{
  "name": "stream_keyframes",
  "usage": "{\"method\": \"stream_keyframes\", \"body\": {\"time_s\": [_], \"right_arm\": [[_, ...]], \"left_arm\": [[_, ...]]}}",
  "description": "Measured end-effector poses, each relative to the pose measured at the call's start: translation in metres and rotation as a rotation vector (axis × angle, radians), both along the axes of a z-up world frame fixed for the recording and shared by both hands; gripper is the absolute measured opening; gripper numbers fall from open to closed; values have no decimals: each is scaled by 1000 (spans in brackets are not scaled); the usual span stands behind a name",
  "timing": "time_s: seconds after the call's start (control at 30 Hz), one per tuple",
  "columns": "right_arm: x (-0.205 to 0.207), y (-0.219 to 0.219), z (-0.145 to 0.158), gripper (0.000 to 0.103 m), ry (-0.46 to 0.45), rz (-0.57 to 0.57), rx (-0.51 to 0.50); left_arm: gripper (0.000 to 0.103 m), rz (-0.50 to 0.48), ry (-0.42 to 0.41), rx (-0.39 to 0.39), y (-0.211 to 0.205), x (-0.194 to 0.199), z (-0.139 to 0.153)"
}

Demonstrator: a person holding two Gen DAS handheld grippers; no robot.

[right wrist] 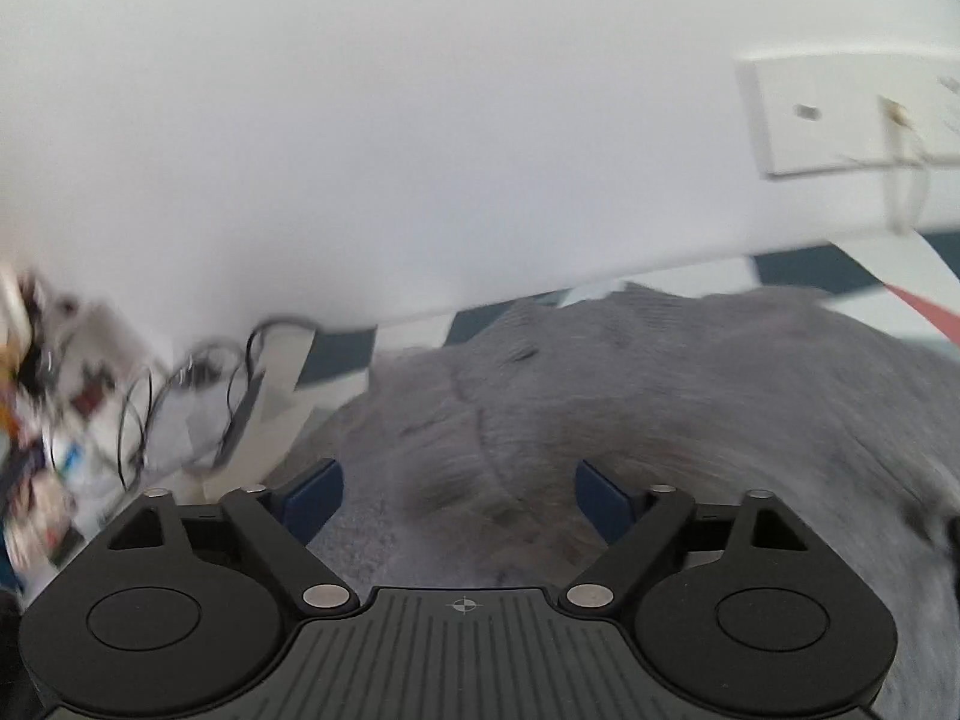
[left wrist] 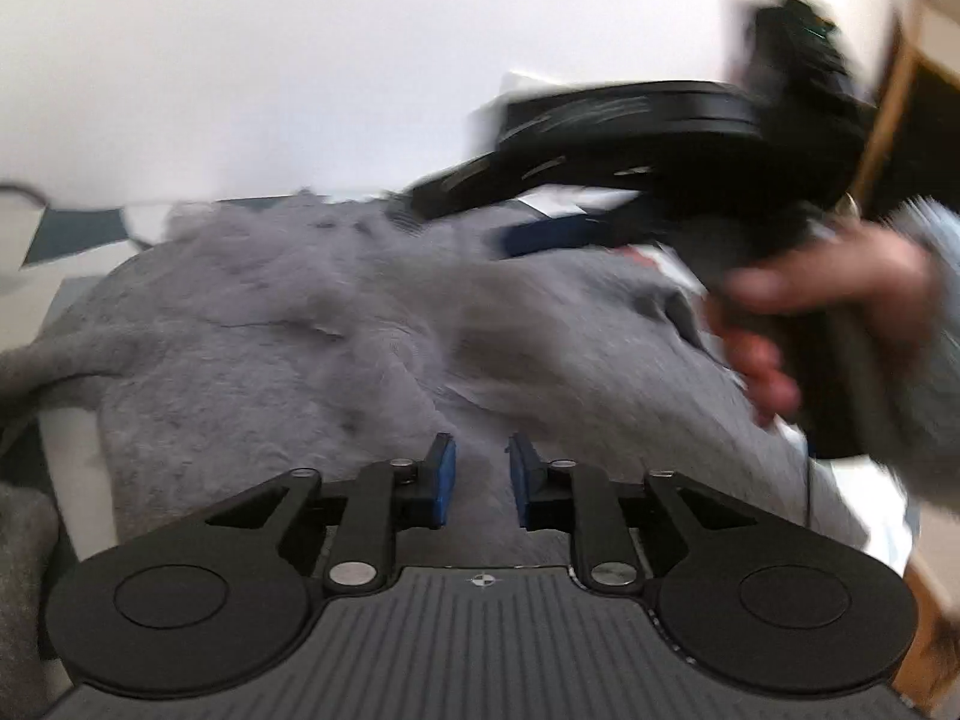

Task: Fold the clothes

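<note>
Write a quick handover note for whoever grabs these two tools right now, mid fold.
Left tool: pads nearly together over the grey garment, no fabric visibly pinched.
Right tool: wide open above the garment, holding nothing; the hand carrying it is blurred.
Garment: rumpled on the checked surface.
Done: no neat fold visible.
Left: flatten, then fold.

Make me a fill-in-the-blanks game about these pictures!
1. The fuzzy sweater is the colour ____.
2. The pads on the right tongs are the colour ____.
3. The wall behind the sweater is ____.
4. A hand holds the right tongs by the ____.

Missing words: grey; blue; white; handle
</note>
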State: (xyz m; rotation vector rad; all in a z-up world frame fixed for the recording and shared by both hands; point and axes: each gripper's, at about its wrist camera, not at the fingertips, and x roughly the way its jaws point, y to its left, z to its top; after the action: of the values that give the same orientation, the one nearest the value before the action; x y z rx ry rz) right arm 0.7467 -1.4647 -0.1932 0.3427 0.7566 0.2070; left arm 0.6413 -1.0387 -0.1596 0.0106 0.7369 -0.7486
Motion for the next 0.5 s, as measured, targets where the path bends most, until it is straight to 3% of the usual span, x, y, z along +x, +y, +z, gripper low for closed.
{"method": "stream_keyframes", "body": {"time_s": [0.03, 0.07, 0.13, 0.33, 0.4, 0.5], "right_arm": [[4, 9, -4, 25, 36, 48, -66], [1, 11, -8, 3, 54, 70, -92], [-10, 12, -15, 0, 82, 98, -125], [-61, -37, -15, 0, 119, -47, 11], [-73, -52, -16, 0, 140, -95, 25], [-80, -69, -18, 0, 161, -157, 36]], "left_arm": [[15, -19, -2, 12, -2, -4, -1], [14, -35, -6, 24, -3, -8, -2], [13, -60, -19, 44, -3, -16, -4], [17, -118, -29, 110, -2, -31, -9], [41, -71, -51, 106, 3, -26, -2], [55, -3, -110, 61, 9, -16, 12]]}}
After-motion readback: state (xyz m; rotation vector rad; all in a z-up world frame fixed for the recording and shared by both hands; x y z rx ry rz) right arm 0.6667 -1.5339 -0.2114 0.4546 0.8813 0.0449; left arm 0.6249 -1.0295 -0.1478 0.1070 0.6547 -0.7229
